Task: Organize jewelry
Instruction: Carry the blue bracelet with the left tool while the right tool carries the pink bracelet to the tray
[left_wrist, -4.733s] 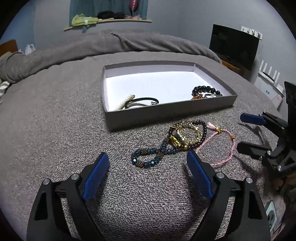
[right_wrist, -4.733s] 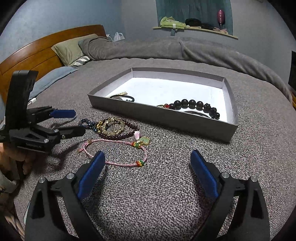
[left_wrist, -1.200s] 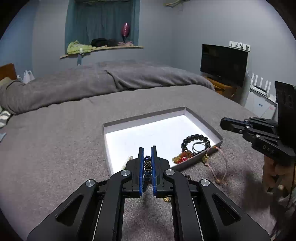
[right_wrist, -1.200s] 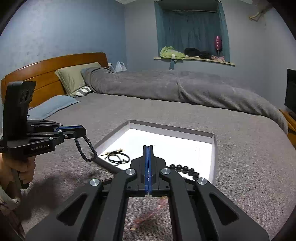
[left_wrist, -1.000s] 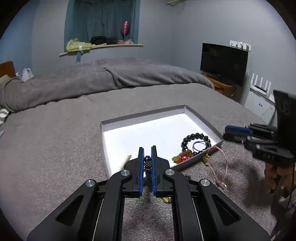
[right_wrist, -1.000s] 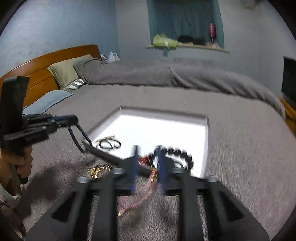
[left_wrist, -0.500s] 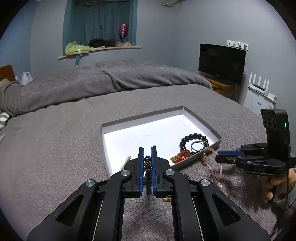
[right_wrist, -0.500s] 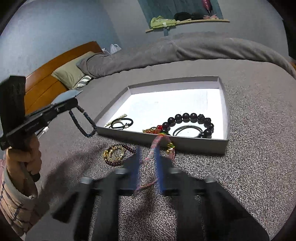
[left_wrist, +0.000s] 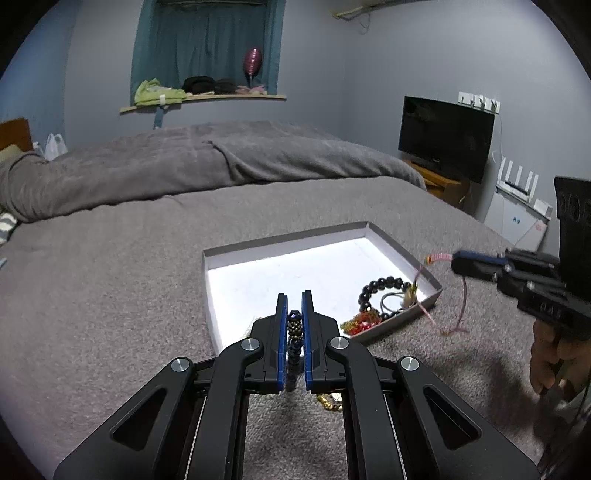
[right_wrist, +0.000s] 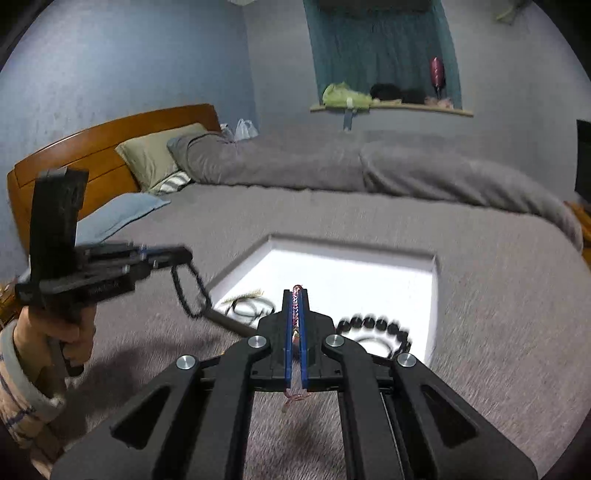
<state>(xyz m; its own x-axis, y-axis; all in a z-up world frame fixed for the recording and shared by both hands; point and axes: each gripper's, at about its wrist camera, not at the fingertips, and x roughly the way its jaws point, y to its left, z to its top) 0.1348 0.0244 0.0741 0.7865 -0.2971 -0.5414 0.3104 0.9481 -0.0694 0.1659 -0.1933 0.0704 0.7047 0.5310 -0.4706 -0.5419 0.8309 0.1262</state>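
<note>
Left wrist view: left hand-held gripper (left_wrist: 294, 314) clamps the blue beaded bracelet (left_wrist: 294, 325) above the grey box (left_wrist: 280, 246)'s near wall; the thin pinch could let it slip onto the grey bed cover (left_wrist: 110, 277). TV (left_wrist: 445, 138) by the wall.

Right wrist view: right hand-held gripper (right_wrist: 295, 314) is closed on the pink cord bracelet (right_wrist: 295, 301), slack dangling; it could snag the box rim. Black bead bracelet (right_wrist: 373, 325) lies inside. Wooden headboard (right_wrist: 96, 147), pillows behind.

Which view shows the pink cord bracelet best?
The left wrist view: the pink cord bracelet hangs in a loop from the shut right gripper, beside the grey box. The right wrist view shows only a short, blurred stretch between the pads.
</note>
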